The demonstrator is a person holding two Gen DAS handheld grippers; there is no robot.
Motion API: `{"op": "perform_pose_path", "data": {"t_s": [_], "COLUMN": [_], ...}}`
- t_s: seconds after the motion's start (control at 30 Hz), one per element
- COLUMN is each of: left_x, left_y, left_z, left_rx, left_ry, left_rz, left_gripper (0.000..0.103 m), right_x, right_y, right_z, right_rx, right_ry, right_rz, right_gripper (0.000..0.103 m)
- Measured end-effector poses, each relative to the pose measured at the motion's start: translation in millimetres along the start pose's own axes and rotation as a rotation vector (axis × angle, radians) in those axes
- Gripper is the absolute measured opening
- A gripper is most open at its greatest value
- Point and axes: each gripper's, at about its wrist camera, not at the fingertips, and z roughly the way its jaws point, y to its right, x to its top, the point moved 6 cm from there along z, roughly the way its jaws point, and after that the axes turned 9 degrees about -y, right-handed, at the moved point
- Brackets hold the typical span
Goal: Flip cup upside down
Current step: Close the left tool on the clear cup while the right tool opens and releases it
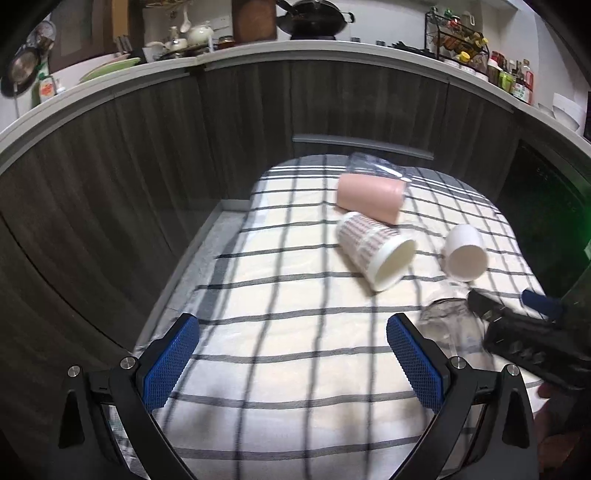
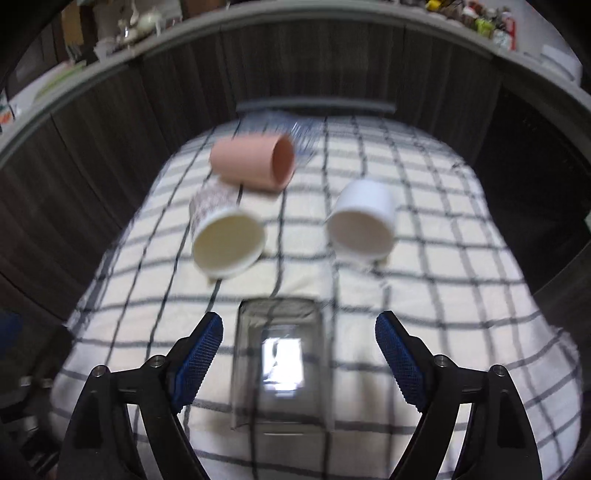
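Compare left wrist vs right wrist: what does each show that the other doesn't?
Left wrist only: the right tool from outside, reaching the clear glass, plus the wok on the counter.

Right wrist only: the glass lying between its open fingers, neither pad visibly touching, and the pink cup's open mouth.

Both: pink cup, patterned cup and white cup on their sides on the checked cloth.

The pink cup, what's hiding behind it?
Behind the pink cup lies something clear and crinkly, maybe a plastic cup or wrapper. The pink cup covers its lower part, so what it is stays unclear.
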Motion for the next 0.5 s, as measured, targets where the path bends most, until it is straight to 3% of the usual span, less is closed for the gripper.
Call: {"op": "perform_pose_path", "data": {"t_s": [0.17, 0.3, 0.5], "left_x": [14.0, 23.9, 36.4], "left_y": [51.4, 94.8, 148.3], "left_z": [8.4, 17.7, 50.2], "left_rx": [-0.065, -0.12, -0.099], "left_ry": [-0.076, -0.159, -0.321], "left_rz": [0.057, 0.115, 0.194], "left_gripper": [0.103, 0.103, 0.103], "right_x": [18.3, 27.4, 45.3], "right_y": [46.7, 79.9, 127.7], "right_z": [-41.5, -55.4, -58.3], "right_rx": [-0.093, -0.144, -0.234], "right_ry": [0.104, 0.108, 0.145], "right_rz": [0.045, 0.069, 0.112], "right_gripper": [0.091, 0.092, 0.092]}}
